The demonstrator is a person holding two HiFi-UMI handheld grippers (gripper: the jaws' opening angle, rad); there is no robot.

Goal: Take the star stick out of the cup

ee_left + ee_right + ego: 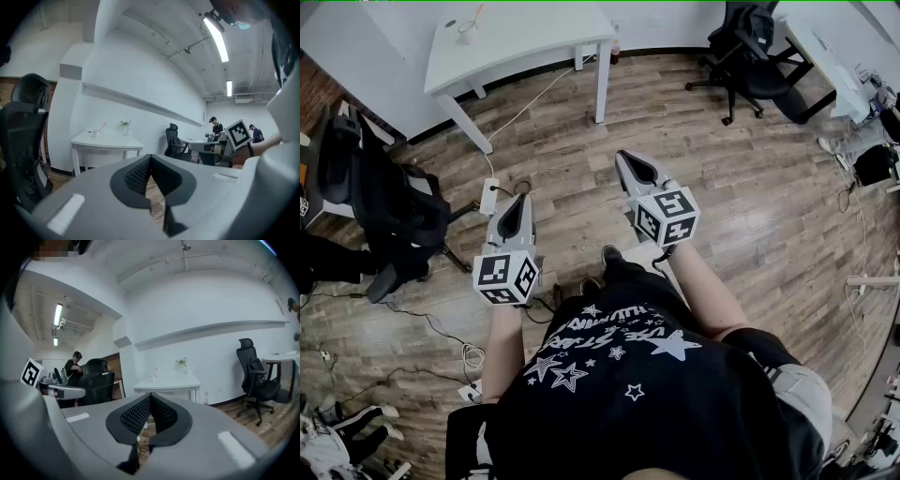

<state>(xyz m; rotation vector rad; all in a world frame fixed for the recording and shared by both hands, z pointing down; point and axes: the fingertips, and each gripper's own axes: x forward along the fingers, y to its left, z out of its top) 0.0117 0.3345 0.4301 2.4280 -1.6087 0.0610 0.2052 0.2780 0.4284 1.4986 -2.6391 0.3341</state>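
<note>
- Chair (384, 202): black, on the floor just left of the left gripper (521, 199).
- Table (534, 42): white, well ahead of both grippers and a little to their left. Bare wood floor (722, 187) lies between.
- Cup (467, 34): upright on the table's left part, well apart from both grippers. Seen along the left gripper's jaws it sits to their left. Seen along the right gripper's jaws it sits almost straight beyond the tips.
- Stick (476, 17): stands in the cup, leaning right. Its top is too small to make out. Neither gripper touches it.
- Left gripper: held low in front of the person, pointing toward the table. The jaws are clenched, pads meeting, with nothing between them.
- Right gripper (624, 157): beside the left one and reaching slightly farther forward. The jaws are likewise pressed together and empty.
</note>
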